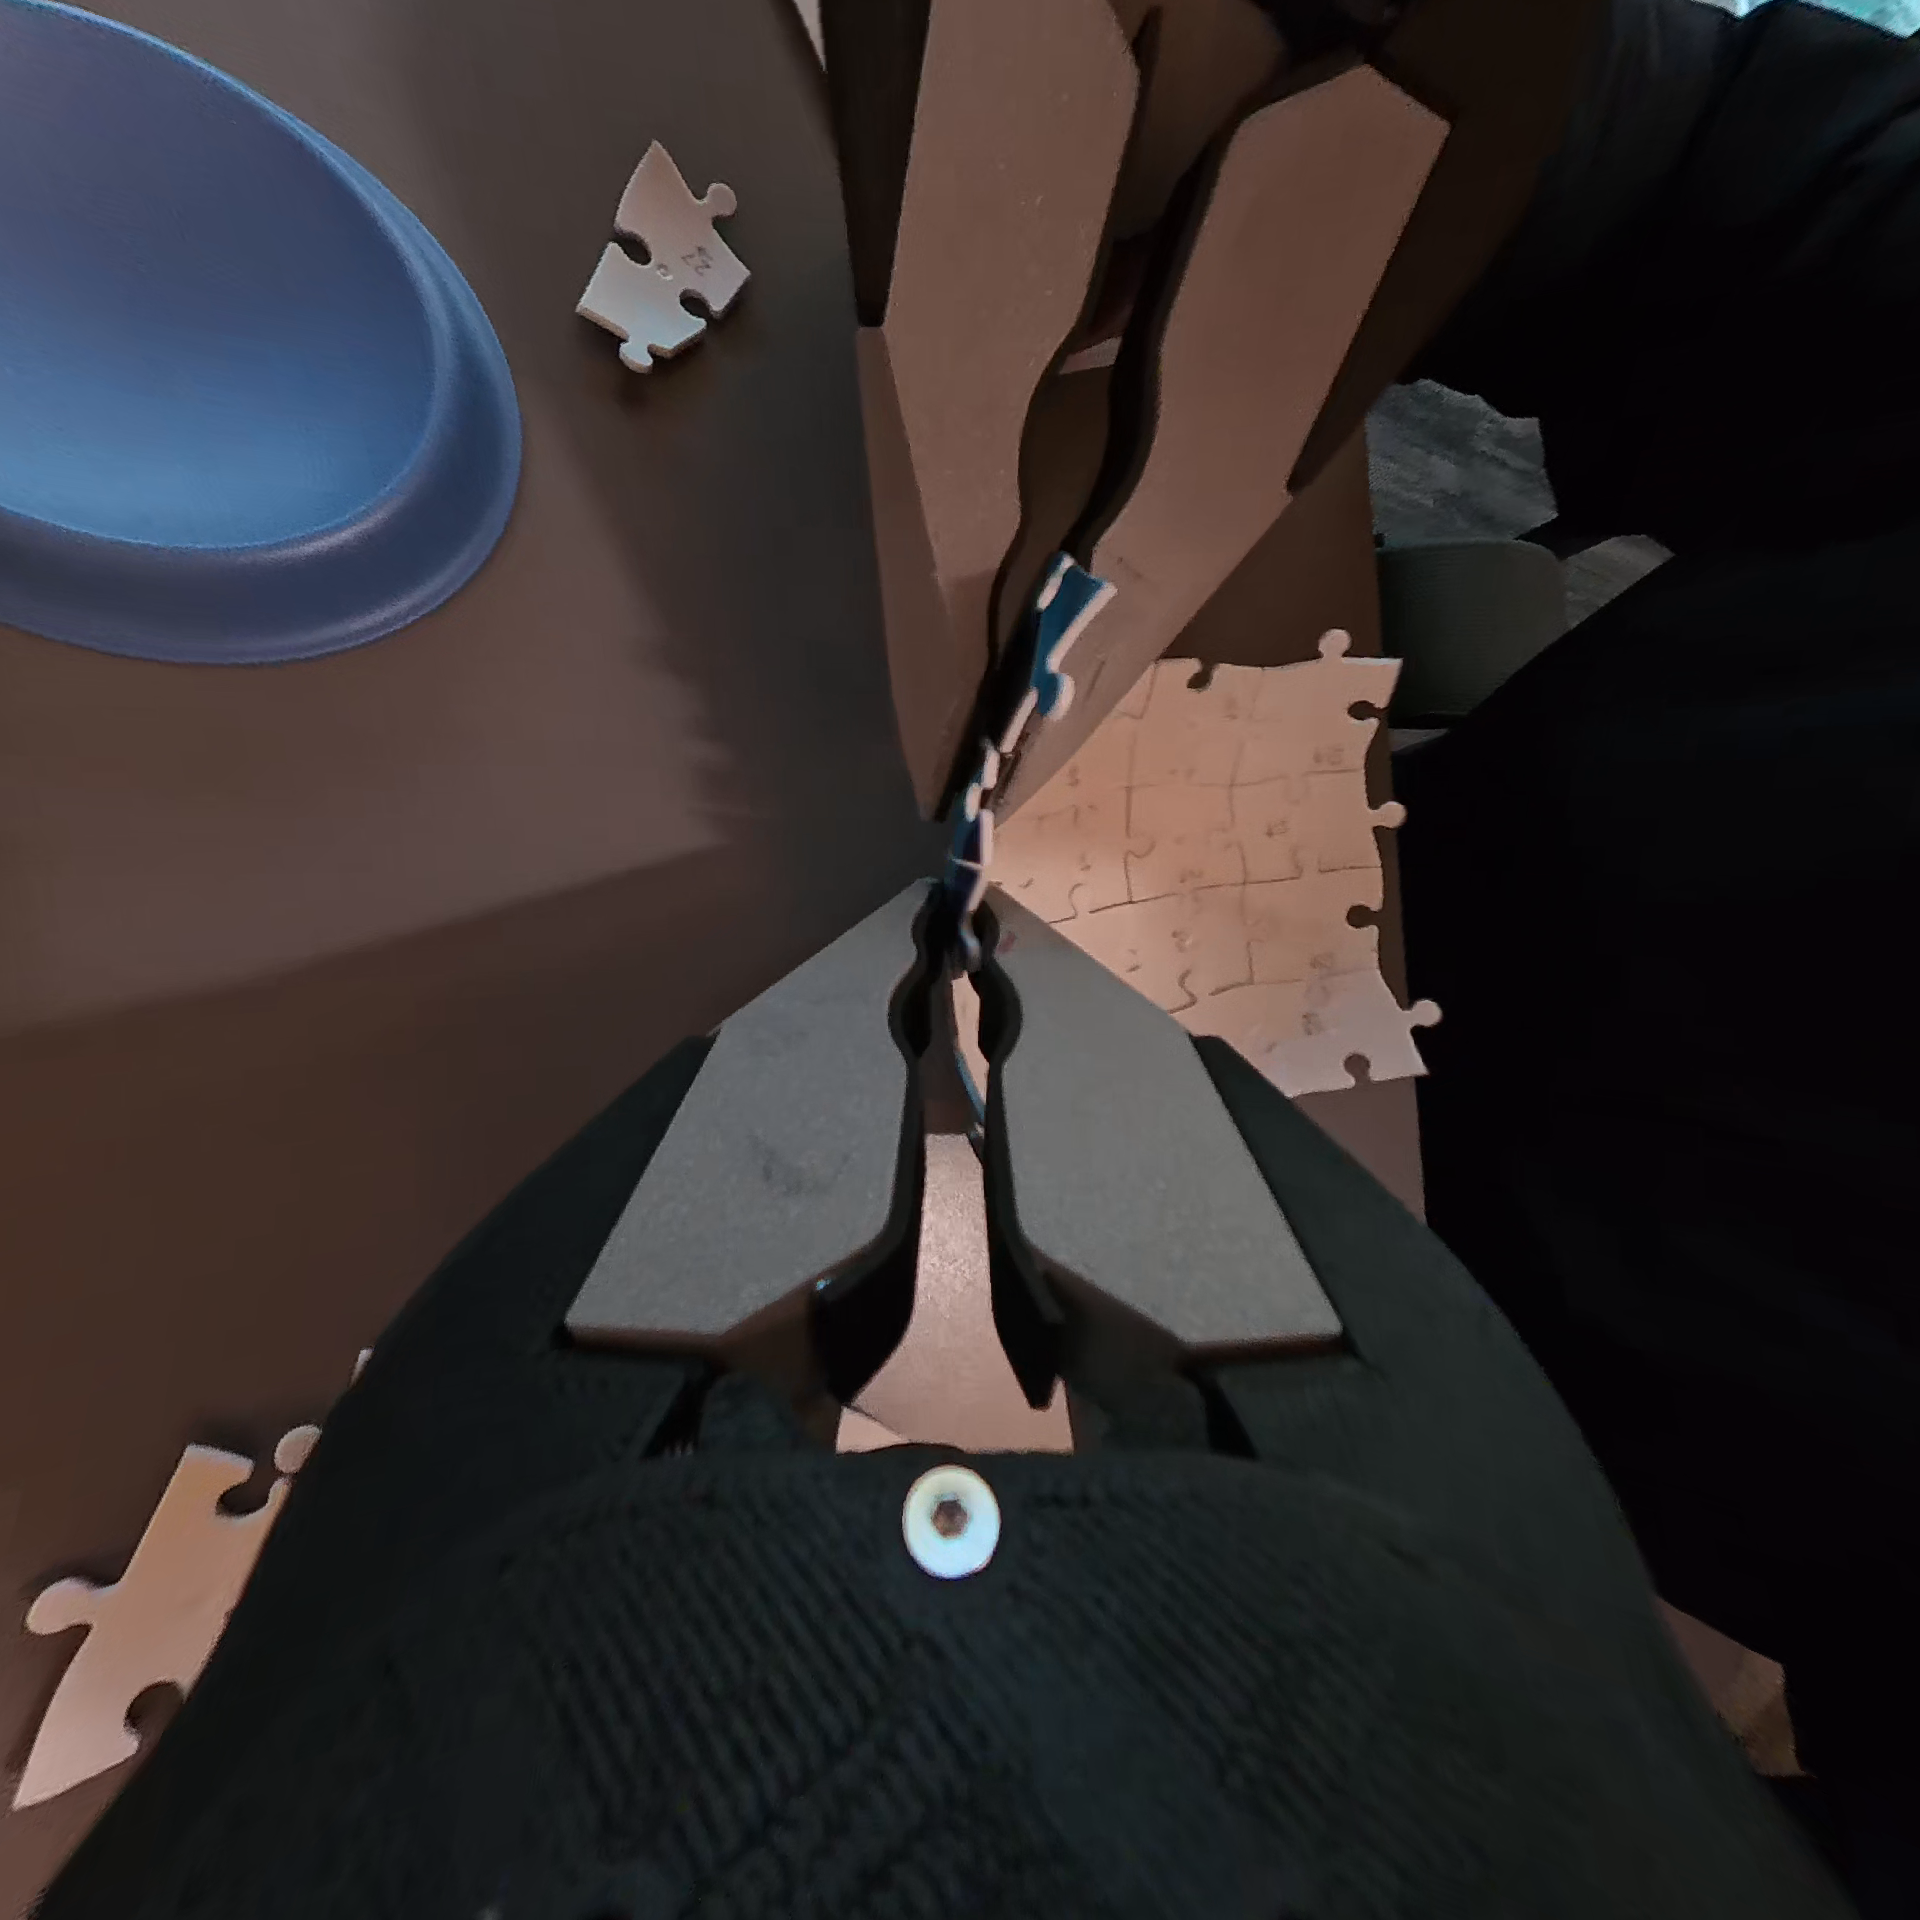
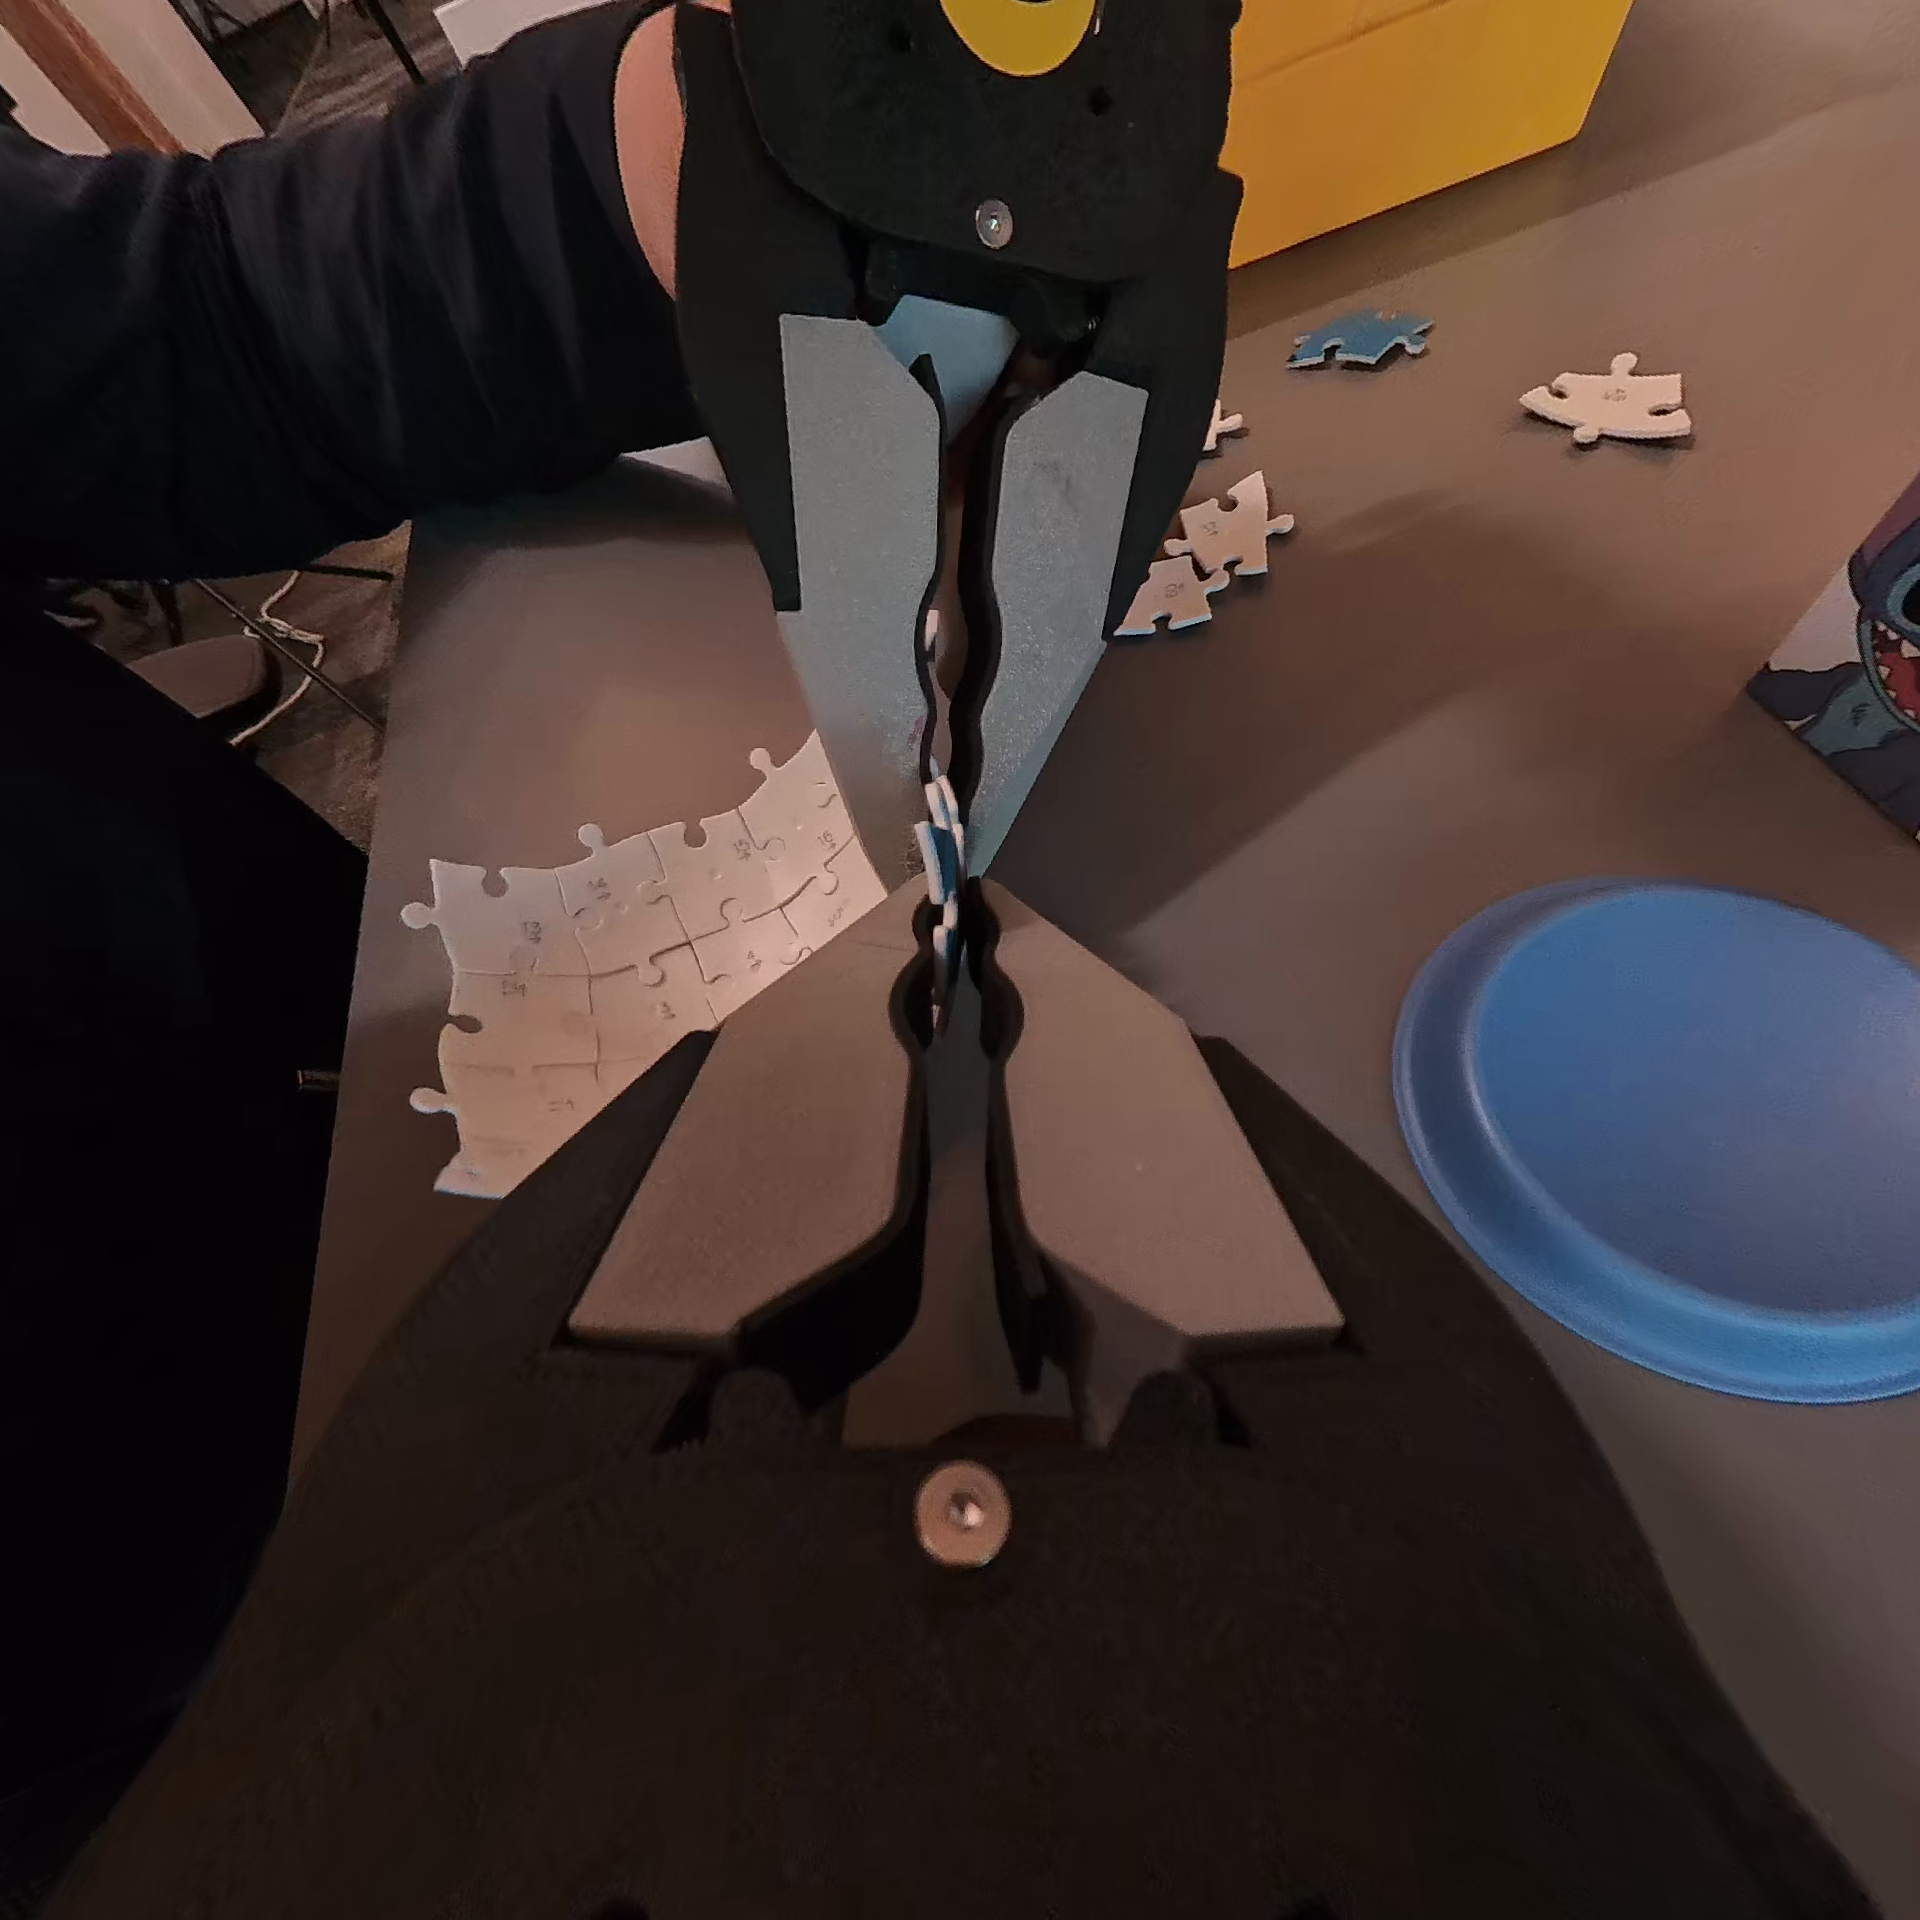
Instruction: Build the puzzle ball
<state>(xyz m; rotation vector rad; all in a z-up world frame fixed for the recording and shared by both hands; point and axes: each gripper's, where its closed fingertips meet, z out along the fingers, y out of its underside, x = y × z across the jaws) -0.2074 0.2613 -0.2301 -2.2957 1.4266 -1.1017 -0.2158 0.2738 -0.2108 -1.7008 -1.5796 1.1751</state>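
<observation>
A thin blue-and-white curved plastic puzzle piece (image 2: 943,868) is clamped edge-on between the fingertips of the left gripper (image 1: 961,935) and the right gripper (image 2: 954,940), tip to tip above the grey table (image 2: 1247,831). Its long axis runs along both finger pairs.

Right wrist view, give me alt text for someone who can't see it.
Two grippers meet tip to tip above a grey table, the right gripper and the left gripper each shut on blue puzzle pieces. An assembled white puzzle section lies left, a blue dish right, loose pieces beyond.
</observation>
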